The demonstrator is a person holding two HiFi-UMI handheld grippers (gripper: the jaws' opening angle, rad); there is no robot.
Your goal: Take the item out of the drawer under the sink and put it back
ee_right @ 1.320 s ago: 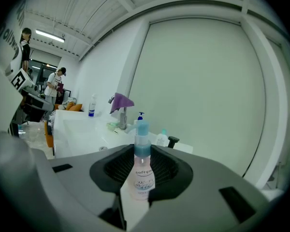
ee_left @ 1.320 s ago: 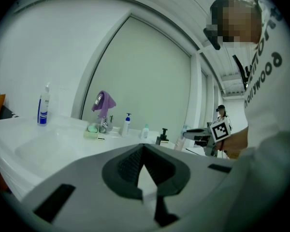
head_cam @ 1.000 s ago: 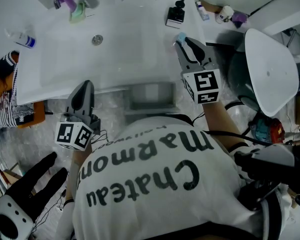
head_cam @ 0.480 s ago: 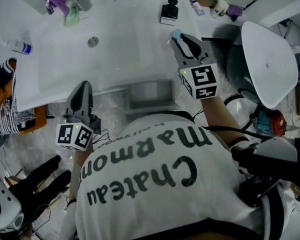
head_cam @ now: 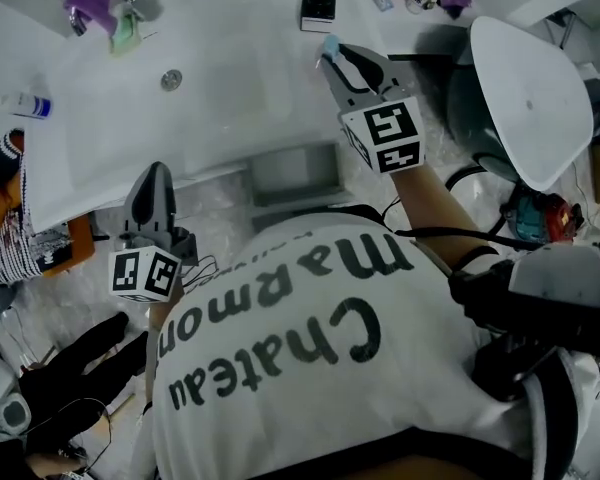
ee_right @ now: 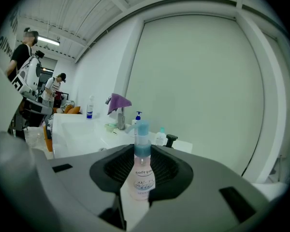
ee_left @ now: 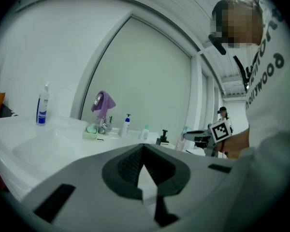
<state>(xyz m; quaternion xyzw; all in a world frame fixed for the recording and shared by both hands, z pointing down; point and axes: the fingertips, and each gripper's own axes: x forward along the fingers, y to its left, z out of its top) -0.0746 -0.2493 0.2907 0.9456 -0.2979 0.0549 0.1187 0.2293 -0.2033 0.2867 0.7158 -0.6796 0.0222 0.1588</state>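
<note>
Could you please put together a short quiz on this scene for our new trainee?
1. True or false: the left gripper holds a bottle.
2. What stands between the jaws of the right gripper? A) a purple cloth B) a pump bottle with a blue top C) a toothbrush
3. In one word: is the drawer under the sink open or closed?

Key
1. False: its jaws are together, with nothing between them.
2. B: the jaws are closed on it and it stands upright.
3. Open.
</note>
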